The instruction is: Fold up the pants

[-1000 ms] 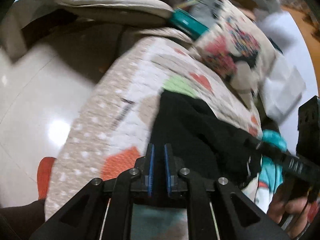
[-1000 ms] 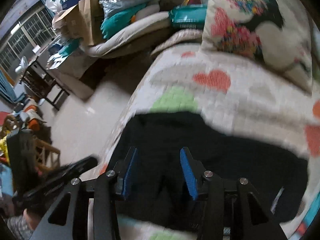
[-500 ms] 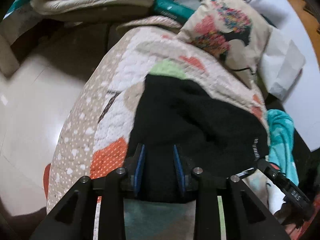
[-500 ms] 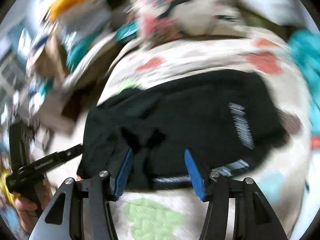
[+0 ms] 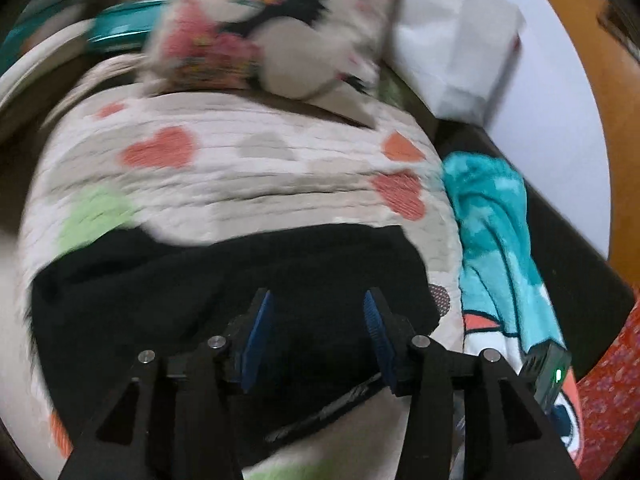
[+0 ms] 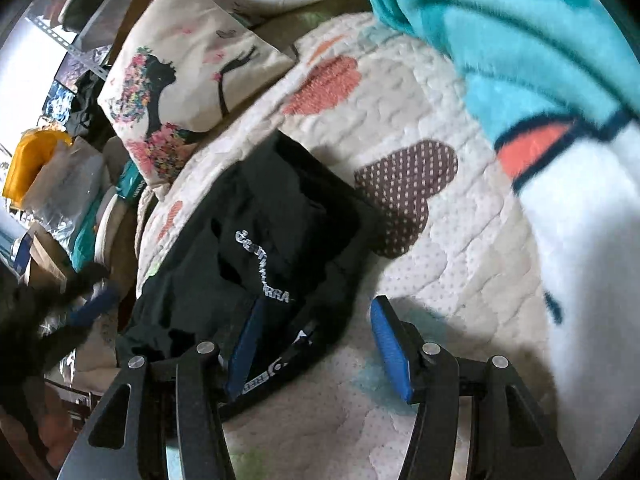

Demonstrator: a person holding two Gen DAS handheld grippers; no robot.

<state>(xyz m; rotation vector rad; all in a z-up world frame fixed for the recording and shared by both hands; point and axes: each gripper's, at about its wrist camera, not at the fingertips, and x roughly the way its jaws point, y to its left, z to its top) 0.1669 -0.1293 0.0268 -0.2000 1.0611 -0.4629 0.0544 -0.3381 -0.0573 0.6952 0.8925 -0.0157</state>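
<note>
your left gripper [image 5: 316, 320] had just been opening, nothing pinched in it, so it let the cloth go. your right gripper [image 6: 320, 340] hung loose too. the black pants [image 6: 260, 232] lay folded on the heart quilt [image 6: 440, 240], long side running across the bed.

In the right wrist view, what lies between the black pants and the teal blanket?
Only bare heart-patterned quilt separates the black pants from the teal blanket in the right wrist view; a brown dotted heart sits there.
</note>
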